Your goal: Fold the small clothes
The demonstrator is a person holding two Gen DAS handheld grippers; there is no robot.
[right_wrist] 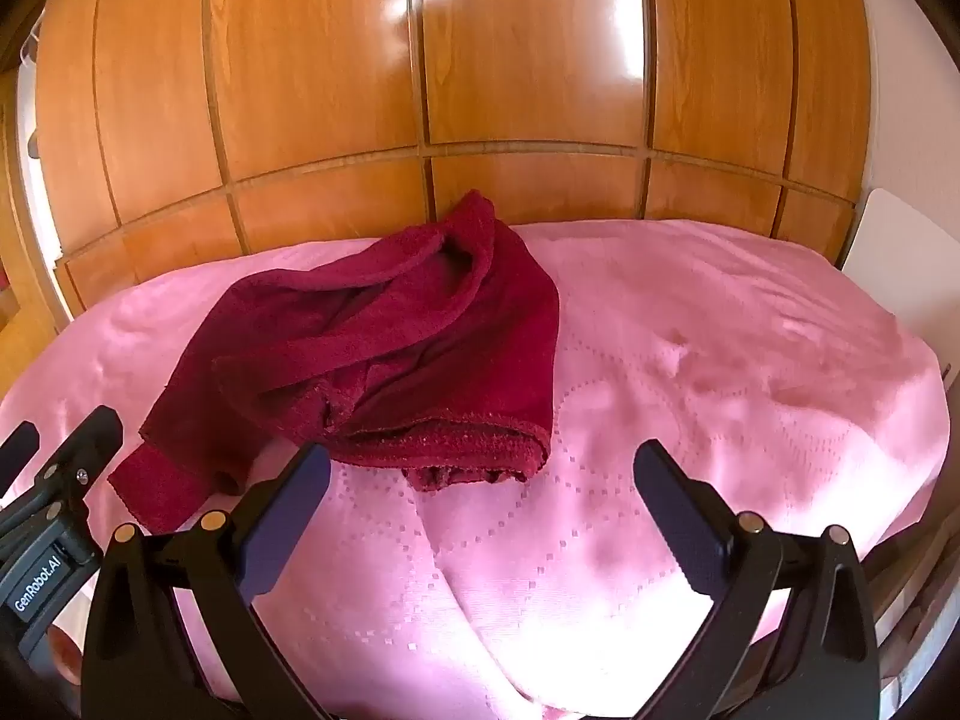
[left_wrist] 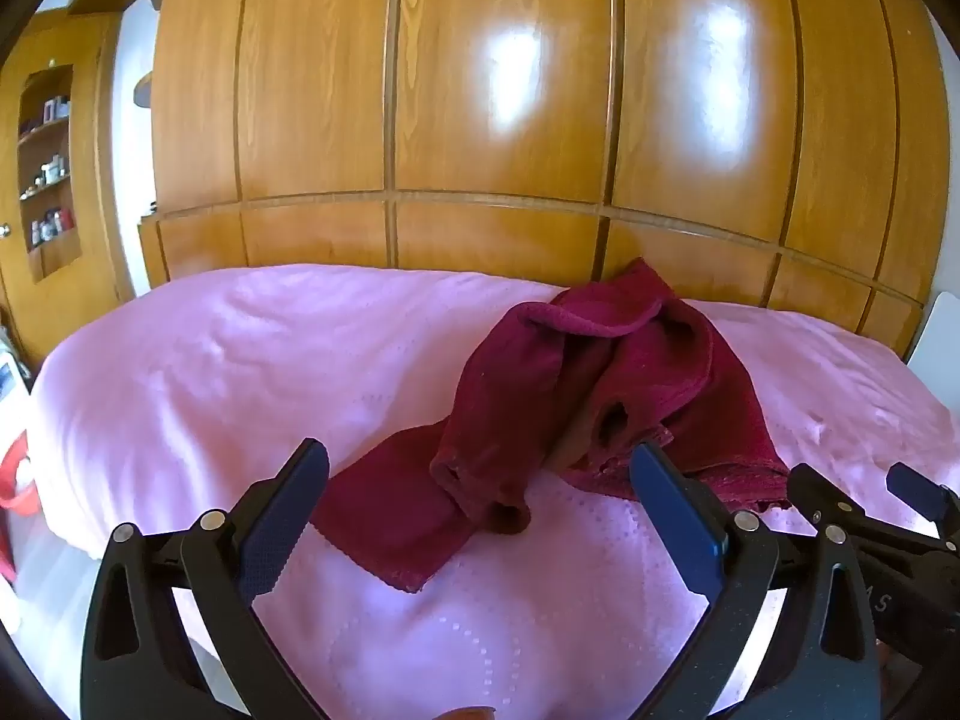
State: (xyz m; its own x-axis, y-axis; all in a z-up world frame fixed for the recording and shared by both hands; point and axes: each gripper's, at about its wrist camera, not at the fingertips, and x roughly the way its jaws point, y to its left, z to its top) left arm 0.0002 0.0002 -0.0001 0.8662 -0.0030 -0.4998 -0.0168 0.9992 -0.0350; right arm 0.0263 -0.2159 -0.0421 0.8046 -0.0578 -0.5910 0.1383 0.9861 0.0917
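Looking at the dark red garment (left_wrist: 606, 384) first, we see it lying crumpled on the pink bedspread (left_wrist: 210, 372), bunched up with one sleeve trailing toward the near edge. It sits close to the far side of the bed, right in front of the wooden wardrobe (left_wrist: 498, 90). Our left hand-held gripper (left_wrist: 480, 480) hovers just short of it with fingers spread wide and nothing between them; the sleeve and cuff sit in the gap ahead. Our right hand-held gripper (right_wrist: 480, 480) is spread wide too, also empty, and from its view the garment's hem lies just ahead and to the left. Neither one touches the fabric as far as we can tell.
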